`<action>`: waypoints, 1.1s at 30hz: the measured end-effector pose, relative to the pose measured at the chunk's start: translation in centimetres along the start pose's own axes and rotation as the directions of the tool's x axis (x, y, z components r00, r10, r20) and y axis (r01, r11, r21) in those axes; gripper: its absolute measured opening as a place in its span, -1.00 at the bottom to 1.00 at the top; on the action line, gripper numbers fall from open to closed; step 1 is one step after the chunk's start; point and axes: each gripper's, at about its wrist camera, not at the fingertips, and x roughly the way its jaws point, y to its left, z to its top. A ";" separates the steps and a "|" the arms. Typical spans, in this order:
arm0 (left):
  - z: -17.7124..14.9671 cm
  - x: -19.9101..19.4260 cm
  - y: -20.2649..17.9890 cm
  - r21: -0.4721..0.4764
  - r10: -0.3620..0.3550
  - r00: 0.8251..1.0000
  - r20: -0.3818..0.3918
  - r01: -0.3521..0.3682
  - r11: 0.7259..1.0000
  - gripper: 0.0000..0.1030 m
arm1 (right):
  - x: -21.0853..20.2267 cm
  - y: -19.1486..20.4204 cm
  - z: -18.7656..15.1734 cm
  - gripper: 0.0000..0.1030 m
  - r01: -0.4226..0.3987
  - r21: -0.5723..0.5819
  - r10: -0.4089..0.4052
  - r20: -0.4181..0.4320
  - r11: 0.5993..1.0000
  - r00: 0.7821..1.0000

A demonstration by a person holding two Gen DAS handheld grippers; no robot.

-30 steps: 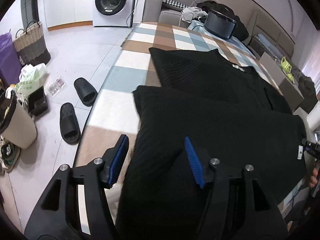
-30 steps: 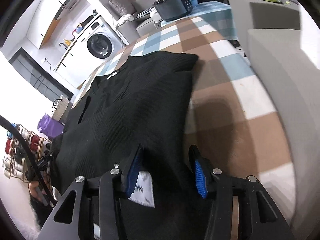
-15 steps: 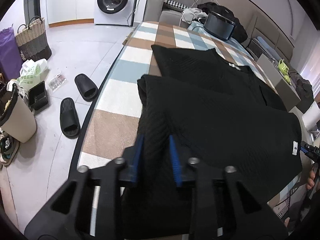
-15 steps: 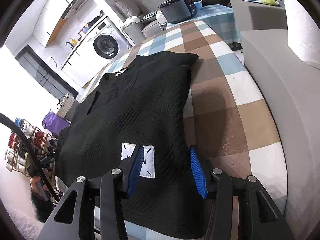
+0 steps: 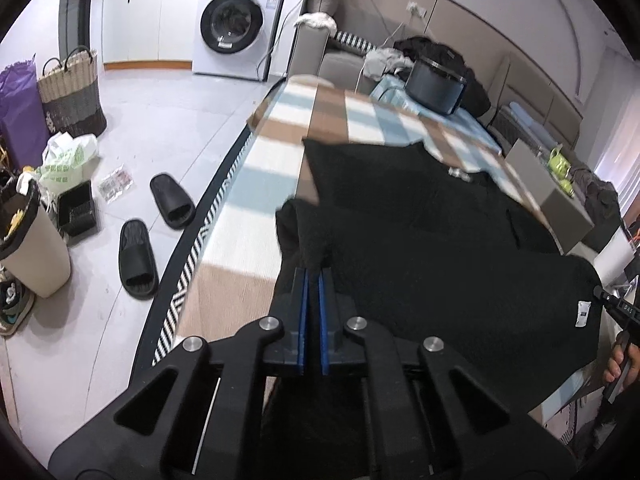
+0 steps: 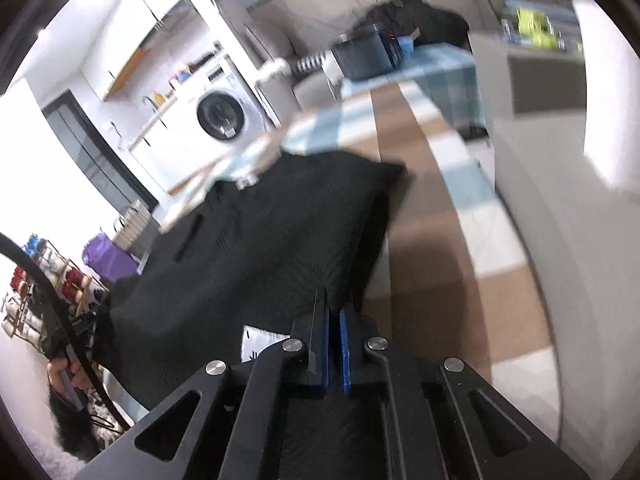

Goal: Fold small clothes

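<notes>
A black knit garment (image 5: 432, 240) lies spread on a checked brown, blue and white cloth (image 5: 256, 208). My left gripper (image 5: 313, 276) is shut on its near left hem, which bunches up between the blue pads. My right gripper (image 6: 334, 304) is shut on the near right hem of the same garment (image 6: 272, 232), beside a white label (image 6: 256, 340). The label also shows in the left wrist view (image 5: 582, 314). The hem is lifted off the cloth at both grips.
A dark box (image 5: 436, 84) and piled clothes sit at the cloth's far end. A grey block (image 6: 560, 184) stands along the right side. Left of the cloth's edge the floor holds slippers (image 5: 136, 256), a bin (image 5: 28, 240) and a woven basket (image 5: 72, 92). A washing machine (image 5: 236, 36) stands behind.
Both grippers went from open around the near hem to shut on it. The hem has been pulled up and bunched, and the right view is blurred by motion.
</notes>
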 end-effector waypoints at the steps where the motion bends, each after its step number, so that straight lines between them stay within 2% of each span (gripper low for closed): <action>1: 0.6 -0.2 -0.1 0.002 -0.002 1.000 0.016 0.002 1.000 -0.96 | -0.3 0.2 0.5 -0.93 -0.004 -0.006 0.004 0.015 1.000 1.000; 5: 3.9 -0.1 -0.9 0.012 -0.008 0.997 0.074 0.007 1.000 -0.99 | -0.9 1.1 3.4 -0.94 0.001 -0.032 0.002 0.084 0.999 0.996; 8: 6.3 1.1 -1.1 0.008 -0.002 0.996 0.095 0.001 1.000 -0.99 | 0.1 1.6 5.7 -0.94 0.010 -0.043 -0.005 0.114 0.999 0.993; 11: 8.2 3.2 -0.9 0.005 0.062 0.994 0.086 -0.063 0.998 -1.00 | 1.5 1.6 7.0 -0.94 0.030 -0.021 -0.027 0.118 0.999 0.993; 13: 8.8 4.7 -0.3 -0.014 0.099 0.994 0.052 -0.099 0.995 -1.00 | 3.4 1.1 7.6 -0.94 0.081 0.004 -0.081 0.096 0.997 0.992; 17: 8.0 6.7 1.5 -0.061 0.075 0.997 -0.027 -0.077 0.995 -1.00 | 6.4 -0.7 7.2 -0.94 0.133 0.056 -0.133 0.008 0.990 0.991; 20: 6.2 6.8 2.0 -0.055 0.057 0.996 -0.063 -0.060 0.997 -1.00 | 7.4 -2.2 6.2 -0.86 0.108 0.110 -0.101 -0.071 0.988 0.992; 21: 5.5 6.7 2.1 -0.052 0.051 0.996 -0.074 -0.055 0.997 -0.99 | 7.2 -2.5 5.8 -0.75 0.096 0.119 -0.087 -0.076 0.988 0.993; 22: 4.8 6.4 2.3 -0.058 0.039 0.995 -0.087 -0.044 0.997 -0.95 | 6.8 -2.8 5.3 -0.57 0.082 0.125 -0.072 -0.081 0.989 0.994; 24: 3.4 5.9 2.6 -0.070 0.011 0.995 -0.102 -0.019 0.997 -0.56 | 6.2 -3.2 4.5 -0.34 0.068 0.141 -0.056 -0.088 0.988 0.995; 25: 2.7 5.4 2.6 -0.079 0.000 0.995 -0.101 -0.008 0.997 -0.46 | 5.6 -3.5 4.0 -0.33 0.054 0.148 -0.041 -0.088 0.987 0.995; 27: 1.7 4.3 2.7 -0.091 -0.012 0.996 -0.089 0.004 0.996 -0.08 | 4.8 -3.9 3.2 -0.32 0.046 0.159 -0.034 -0.080 0.986 0.996; 31: 0.5 1.7 2.5 -0.109 -0.053 0.997 -0.049 0.047 0.993 -0.02 | 2.9 -4.8 1.8 -0.28 0.050 0.195 -0.039 -0.060 0.980 0.997; 33: 0.2 0.8 2.3 -0.113 -0.087 0.996 -0.030 0.083 0.990 0.26 | 2.2 -5.1 1.2 -0.27 0.054 0.207 -0.043 -0.054 0.977 0.998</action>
